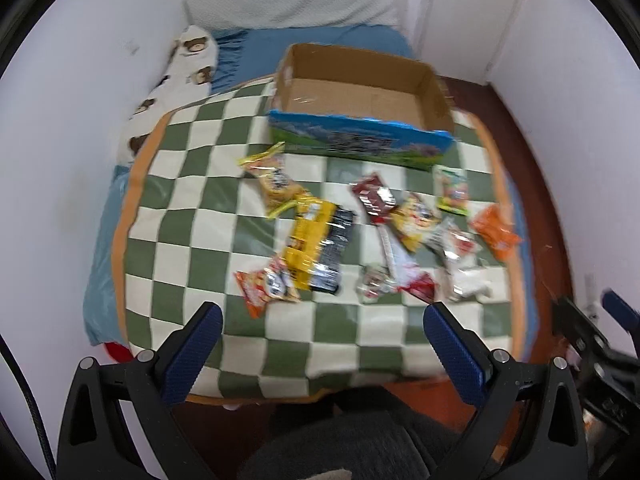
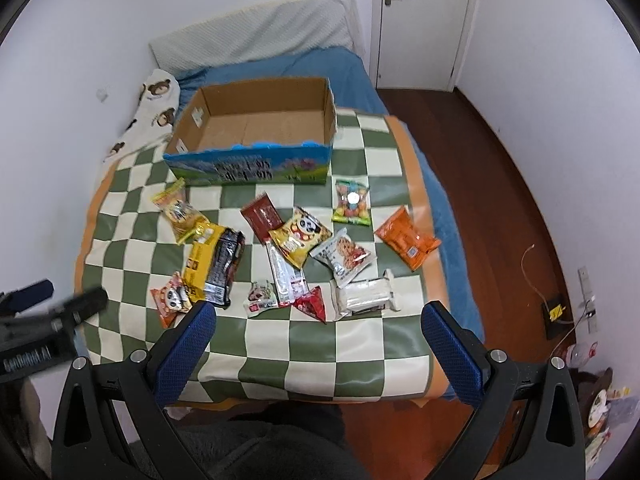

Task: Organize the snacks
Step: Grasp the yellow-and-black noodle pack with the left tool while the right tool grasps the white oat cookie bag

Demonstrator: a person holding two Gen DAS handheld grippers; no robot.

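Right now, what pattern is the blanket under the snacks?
Green and cream checks with an orange border, clearest in the right wrist view.

Cardboard box: open top, blue printed front wall, interior empty, standing upright at the far end of the checkered mat. Snack packets: about a dozen, lying flat and scattered just in front of the box, several overlapping; orange packet and gummy bag lie rightmost
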